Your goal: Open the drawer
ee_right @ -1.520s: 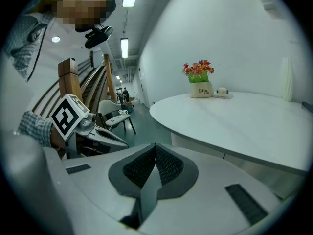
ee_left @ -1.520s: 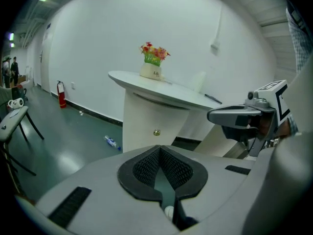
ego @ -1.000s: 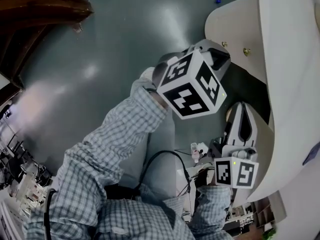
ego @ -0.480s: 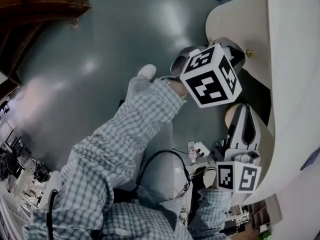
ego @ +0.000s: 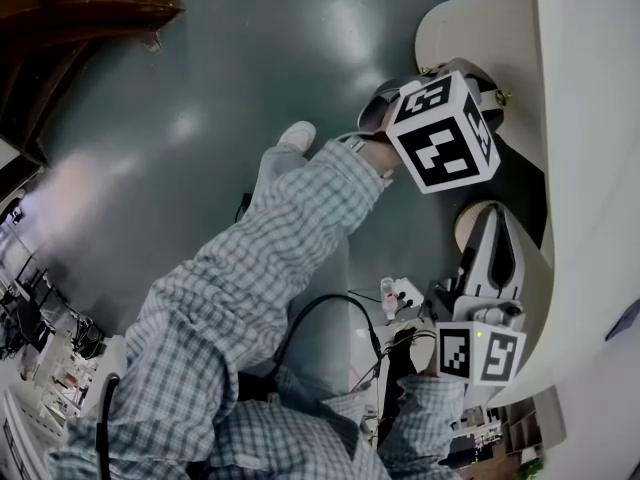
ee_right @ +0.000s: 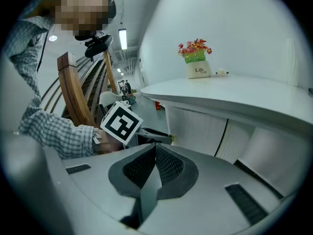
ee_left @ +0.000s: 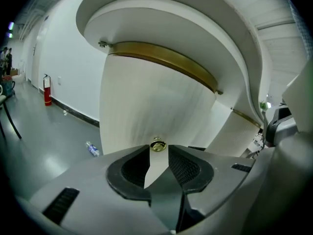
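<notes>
The drawer front (ee_left: pixel 146 106) is a curved white panel with a small brass knob (ee_left: pixel 157 145). My left gripper (ee_left: pixel 158 150) points at it, its jaws opening, and the knob sits right at the gap between the fingertips with no pad pressing on it. In the head view the left gripper's marker cube (ego: pixel 445 133) hangs against the white drawer front (ego: pixel 480 28), next to the knob (ego: pixel 503 97). My right gripper (ee_right: pixel 155 147) is shut on nothing and rests lower, beside the desk (ego: pixel 490 243).
A white desktop (ee_right: pixel 234 94) carries a flower pot (ee_right: pixel 196 62). A brass band (ee_left: pixel 166 62) runs under the desk's rim. A water bottle (ee_left: pixel 92 149) lies on the grey floor, a fire extinguisher (ee_left: pixel 47 89) stands by the wall. A wooden chair (ee_right: pixel 78 92) is at the left.
My left gripper has moved right and up in the head view, from beside the desk to the drawer front at the knob. The right gripper has kept still.
</notes>
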Tool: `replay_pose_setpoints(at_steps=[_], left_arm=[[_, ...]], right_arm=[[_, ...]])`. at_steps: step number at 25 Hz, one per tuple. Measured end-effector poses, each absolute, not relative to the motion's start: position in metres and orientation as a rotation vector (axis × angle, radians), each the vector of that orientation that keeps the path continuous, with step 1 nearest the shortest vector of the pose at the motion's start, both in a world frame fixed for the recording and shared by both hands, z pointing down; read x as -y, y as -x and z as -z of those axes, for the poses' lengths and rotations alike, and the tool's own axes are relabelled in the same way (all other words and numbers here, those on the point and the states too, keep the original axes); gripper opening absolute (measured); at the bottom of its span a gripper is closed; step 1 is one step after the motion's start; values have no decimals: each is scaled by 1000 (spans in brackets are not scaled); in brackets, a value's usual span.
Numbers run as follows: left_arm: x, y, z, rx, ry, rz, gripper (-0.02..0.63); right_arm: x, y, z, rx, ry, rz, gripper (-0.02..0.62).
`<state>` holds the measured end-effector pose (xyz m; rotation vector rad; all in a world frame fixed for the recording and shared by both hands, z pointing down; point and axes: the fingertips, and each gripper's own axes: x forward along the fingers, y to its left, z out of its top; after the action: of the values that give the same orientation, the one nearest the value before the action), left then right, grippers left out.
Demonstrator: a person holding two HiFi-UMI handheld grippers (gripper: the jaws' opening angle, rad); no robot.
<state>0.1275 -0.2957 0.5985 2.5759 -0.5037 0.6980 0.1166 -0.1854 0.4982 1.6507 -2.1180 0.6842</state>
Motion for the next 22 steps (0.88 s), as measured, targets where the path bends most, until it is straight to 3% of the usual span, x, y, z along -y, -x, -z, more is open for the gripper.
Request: replay_pose_setpoints(at_steps=[22], left_arm=[[297,-131,-602,442,-2578,-798,107]], right_arm=[[173,-112,-492,2096,-1718,-734,9]])
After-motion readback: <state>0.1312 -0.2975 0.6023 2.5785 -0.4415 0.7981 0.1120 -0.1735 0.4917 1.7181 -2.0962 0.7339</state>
